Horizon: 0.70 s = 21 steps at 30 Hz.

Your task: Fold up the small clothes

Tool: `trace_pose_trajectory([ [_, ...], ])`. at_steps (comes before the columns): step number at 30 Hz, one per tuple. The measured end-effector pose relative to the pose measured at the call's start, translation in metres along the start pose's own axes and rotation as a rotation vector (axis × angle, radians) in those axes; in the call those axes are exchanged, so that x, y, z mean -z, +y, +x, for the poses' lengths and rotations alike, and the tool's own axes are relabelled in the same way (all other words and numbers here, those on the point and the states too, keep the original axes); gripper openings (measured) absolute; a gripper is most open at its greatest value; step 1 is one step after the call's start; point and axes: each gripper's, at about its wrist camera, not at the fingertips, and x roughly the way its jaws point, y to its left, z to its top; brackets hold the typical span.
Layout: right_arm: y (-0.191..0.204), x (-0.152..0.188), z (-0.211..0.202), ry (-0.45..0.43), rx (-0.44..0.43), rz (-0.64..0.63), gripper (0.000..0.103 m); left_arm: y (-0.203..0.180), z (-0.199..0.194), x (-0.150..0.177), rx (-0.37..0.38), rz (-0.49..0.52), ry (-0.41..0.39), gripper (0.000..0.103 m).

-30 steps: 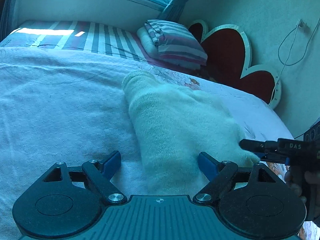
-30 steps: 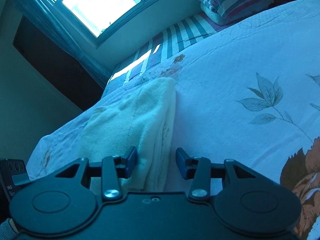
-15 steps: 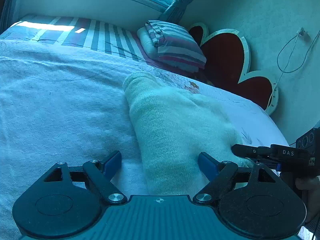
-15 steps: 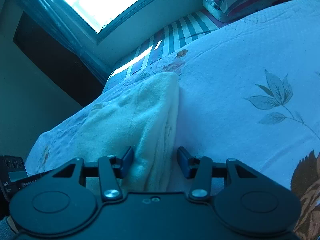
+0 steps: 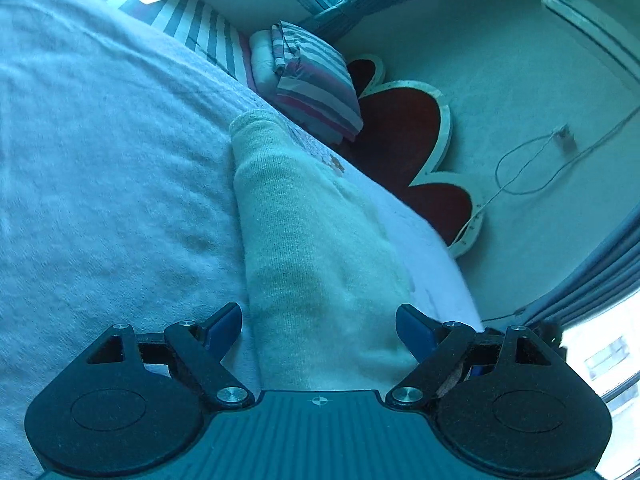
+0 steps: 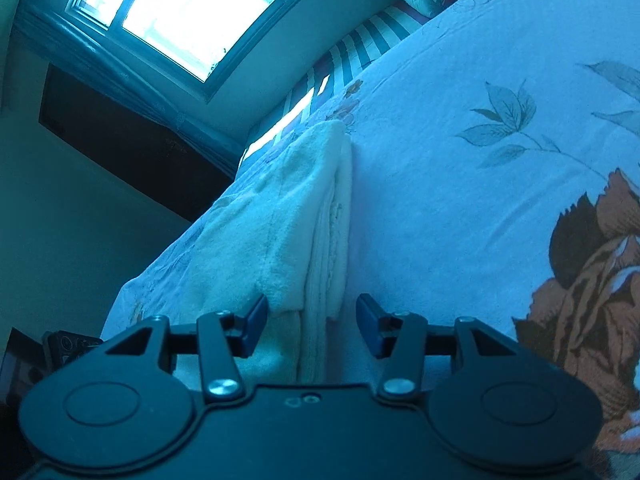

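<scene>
No writing reads now; the right gripper (image 6: pixel 311 322), its jaws just opening, has released the folded cream garment (image 6: pixel 288 216), while the left gripper (image 5: pixel 319 330) stays spread.

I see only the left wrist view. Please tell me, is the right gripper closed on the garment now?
Observer: No. The right gripper is open. Its jaws have just been opening, and the garment edge lies between them, not pressed.
Operator: Is that edge folded?
Observer: Yes, it shows several stacked layers, and the top layer ends short near the left pad.
Operator: What is to the right of it?
Observer: Bare bedspread, with leaf prints and a large orange flower print.
</scene>
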Motion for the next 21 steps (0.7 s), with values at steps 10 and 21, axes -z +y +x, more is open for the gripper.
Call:
trace_pose_trajectory([
  [10, -0.013, -0.006, 0.002, -0.006, -0.085, 0.051, 0.059, 0.009, 0.018, -0.005, 0.034, -0.038, 0.006, 0.070],
  [21, -0.008, -0.009, 0.016, 0.027, -0.110, -0.008, 0.059, 0.012, 0.025, -0.017, 0.013, -0.013, 0.017, 0.065],
])
